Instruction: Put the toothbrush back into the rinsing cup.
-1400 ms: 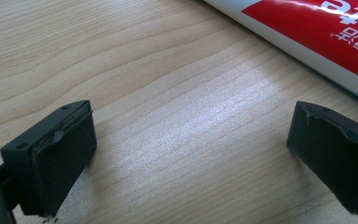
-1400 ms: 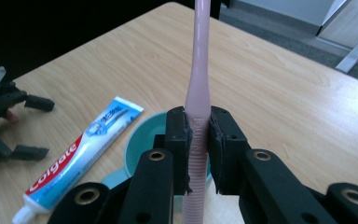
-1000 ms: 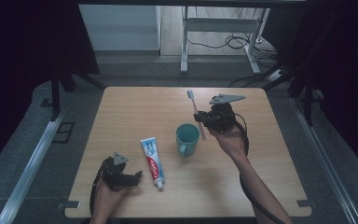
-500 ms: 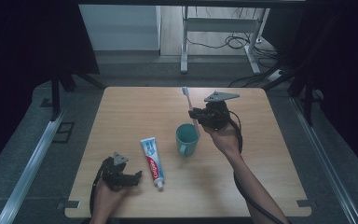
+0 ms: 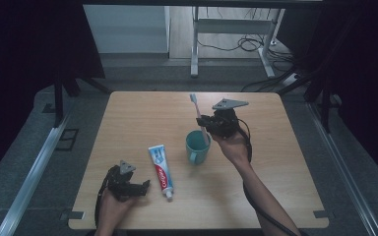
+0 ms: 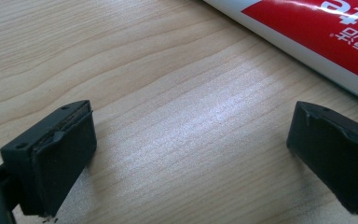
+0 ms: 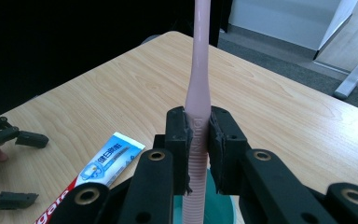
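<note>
At frame center we grip the pink toothbrush point(image 5: 198, 115) in our right gripper point(image 5: 207, 123), handle tip over the teal cup point(image 5: 197, 147) but not yet released, while our left gripper point(image 5: 139, 187) rests open beside the toothpaste point(image 5: 161, 168).

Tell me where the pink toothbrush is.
High view: the pink toothbrush stands upright, right of centre, clamped in the right tongs, lower end in the teal cup.

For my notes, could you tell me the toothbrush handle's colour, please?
Pale pink toothbrush; clearest in the right gripper view.
</note>
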The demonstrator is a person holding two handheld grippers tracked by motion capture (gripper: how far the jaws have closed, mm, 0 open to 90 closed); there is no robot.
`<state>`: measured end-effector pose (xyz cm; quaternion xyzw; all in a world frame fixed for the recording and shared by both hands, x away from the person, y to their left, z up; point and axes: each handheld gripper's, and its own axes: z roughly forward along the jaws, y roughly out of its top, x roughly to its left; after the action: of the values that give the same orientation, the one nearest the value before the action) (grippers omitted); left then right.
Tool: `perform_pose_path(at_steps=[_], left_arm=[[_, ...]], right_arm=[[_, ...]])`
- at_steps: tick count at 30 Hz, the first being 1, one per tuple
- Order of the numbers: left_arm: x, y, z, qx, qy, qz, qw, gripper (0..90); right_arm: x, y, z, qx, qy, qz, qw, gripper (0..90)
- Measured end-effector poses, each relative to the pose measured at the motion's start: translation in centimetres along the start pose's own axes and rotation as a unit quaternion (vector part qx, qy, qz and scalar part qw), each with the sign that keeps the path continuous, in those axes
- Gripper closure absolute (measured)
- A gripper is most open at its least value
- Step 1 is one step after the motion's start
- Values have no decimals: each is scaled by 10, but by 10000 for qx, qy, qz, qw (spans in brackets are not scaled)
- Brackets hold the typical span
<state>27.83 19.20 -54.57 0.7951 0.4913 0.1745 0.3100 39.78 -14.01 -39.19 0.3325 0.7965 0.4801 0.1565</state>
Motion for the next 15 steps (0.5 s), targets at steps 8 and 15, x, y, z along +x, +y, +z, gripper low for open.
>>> perform_pose_path(at_steps=[8,15], left_arm=[[0,0,0,3,3,3,10000,13],[0,0,0,1,-1,2,10000,14]], right_arm=[[2,-7,8,23,52,-17,10000,782],[1,-20,18,100,108,42,9999,782]])
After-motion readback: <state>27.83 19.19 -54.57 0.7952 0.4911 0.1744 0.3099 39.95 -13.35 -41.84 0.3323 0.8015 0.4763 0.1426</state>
